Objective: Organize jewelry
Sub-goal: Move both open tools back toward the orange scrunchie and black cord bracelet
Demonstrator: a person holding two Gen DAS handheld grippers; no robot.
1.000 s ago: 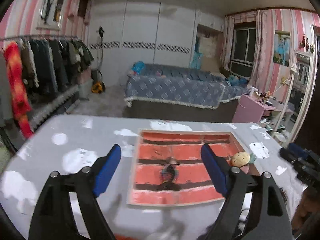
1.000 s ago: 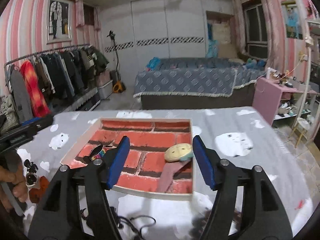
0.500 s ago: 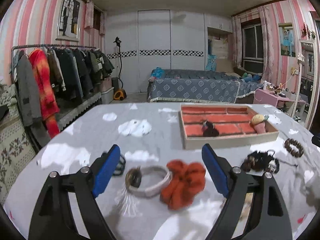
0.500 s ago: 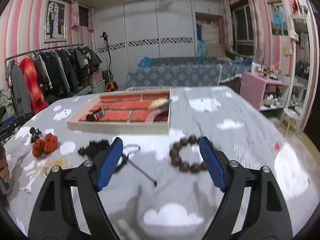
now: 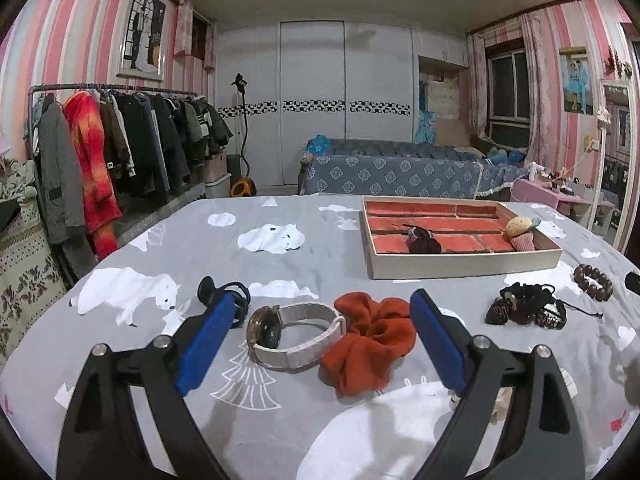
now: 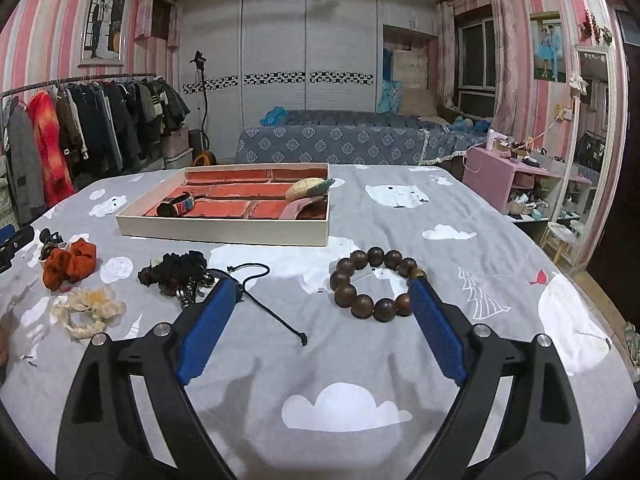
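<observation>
Both tongs apart, empty. Left tongs (image 5: 320, 344) straddle the gold-faced, white-strapped watch (image 5: 292, 334) at 12 o'clock, strap loop running 9-to-3. Right tongs (image 6: 320, 328): brown wooden bead bracelet (image 6: 374, 284) at 1 o'clock.

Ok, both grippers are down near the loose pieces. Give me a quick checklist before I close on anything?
1. Left gripper open: ok.
2. Right gripper open: ok.
3. Watch between the left fingers: ok, but the orange scrunchie touches its strap and also lies in the gap.
4. Wooden bead bracelet centred for the right: not ok, it lies against the right-hand finger.
5. Black cord clear of the right gripper's closing path: not ok.
6. Tray has free compartments: ok.
</observation>
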